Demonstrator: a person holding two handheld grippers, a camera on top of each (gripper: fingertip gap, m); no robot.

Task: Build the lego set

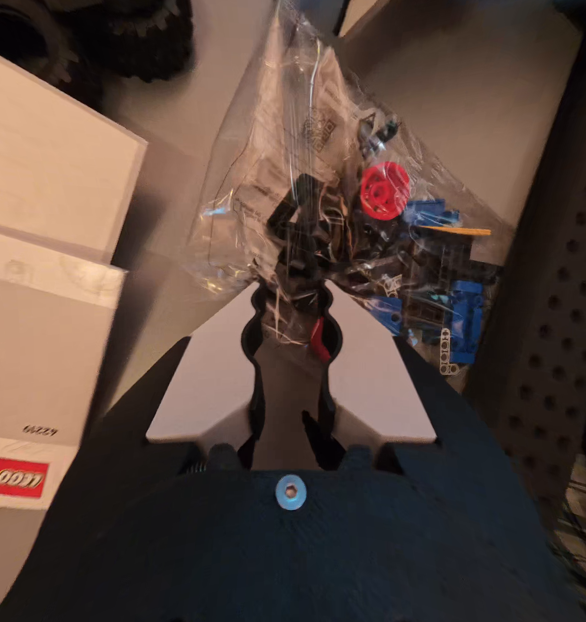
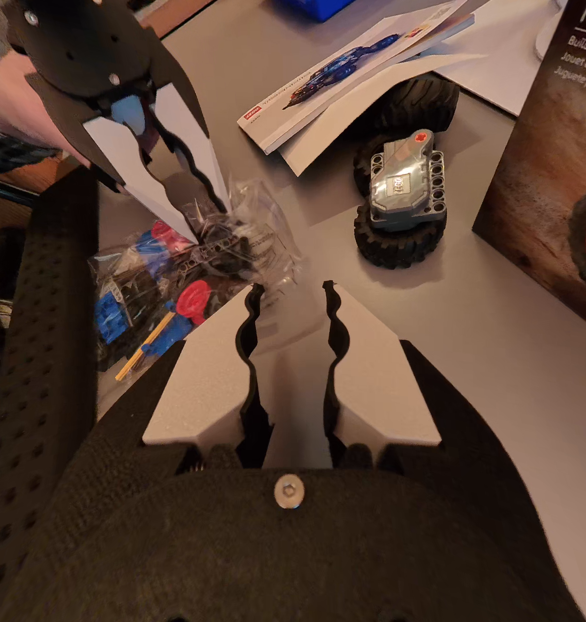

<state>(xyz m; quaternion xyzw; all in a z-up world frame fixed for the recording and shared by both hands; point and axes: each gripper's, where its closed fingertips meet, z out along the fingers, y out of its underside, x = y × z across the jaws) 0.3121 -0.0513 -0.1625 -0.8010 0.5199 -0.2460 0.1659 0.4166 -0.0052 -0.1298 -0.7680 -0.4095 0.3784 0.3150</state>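
The left gripper [image 1: 291,303] pinches a clear bag of bricks [image 1: 335,215], seemingly bracing it so the gaping, empty right gripper [image 2: 293,289] nearby can open it.

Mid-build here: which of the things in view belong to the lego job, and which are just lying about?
In the job:
left gripper, shut on the parts bag
right gripper, open, beside the bag
instruction booklet
tyres
grey motor

Lying about:
white boxes
perforated black panel

Left hand-held gripper [image 1: 291,296] pinches a clear parts bag [image 1: 335,208] beside white boxes [image 1: 49,202].
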